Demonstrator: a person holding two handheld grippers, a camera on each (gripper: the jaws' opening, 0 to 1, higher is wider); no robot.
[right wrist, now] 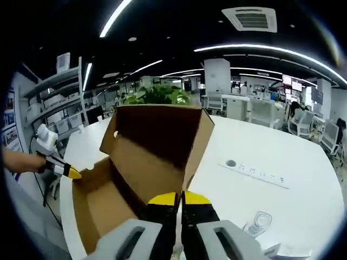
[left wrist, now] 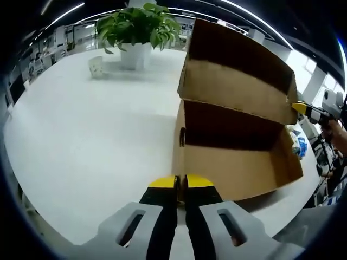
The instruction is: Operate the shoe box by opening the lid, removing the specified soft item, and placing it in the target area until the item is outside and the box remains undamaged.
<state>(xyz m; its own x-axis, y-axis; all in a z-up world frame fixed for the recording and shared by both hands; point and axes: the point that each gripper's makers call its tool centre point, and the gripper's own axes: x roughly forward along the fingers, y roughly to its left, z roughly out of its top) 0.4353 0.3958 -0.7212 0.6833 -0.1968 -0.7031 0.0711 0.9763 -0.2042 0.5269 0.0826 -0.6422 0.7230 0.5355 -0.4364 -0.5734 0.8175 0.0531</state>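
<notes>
A brown cardboard shoe box (left wrist: 233,168) stands on the white table (left wrist: 92,135) with its lid (left wrist: 238,81) raised upright. My left gripper (left wrist: 180,183) is shut on the box's near corner edge. It comes in from the left in the right gripper view as the left gripper (right wrist: 73,173), touching the box wall (right wrist: 87,189). My right gripper (right wrist: 180,197) is shut on the lower corner of the lid (right wrist: 157,141); the left gripper view shows the right gripper (left wrist: 301,108) at that lid corner. What I see of the box floor (right wrist: 103,211) is bare cardboard.
A potted plant (left wrist: 138,27) and a small white cup (left wrist: 96,66) stand at the table's far side. A power strip (right wrist: 255,170) and a clear plastic cup (right wrist: 257,222) lie to the right of the box. A person's hand (right wrist: 21,160) holds the left gripper. Office desks lie beyond.
</notes>
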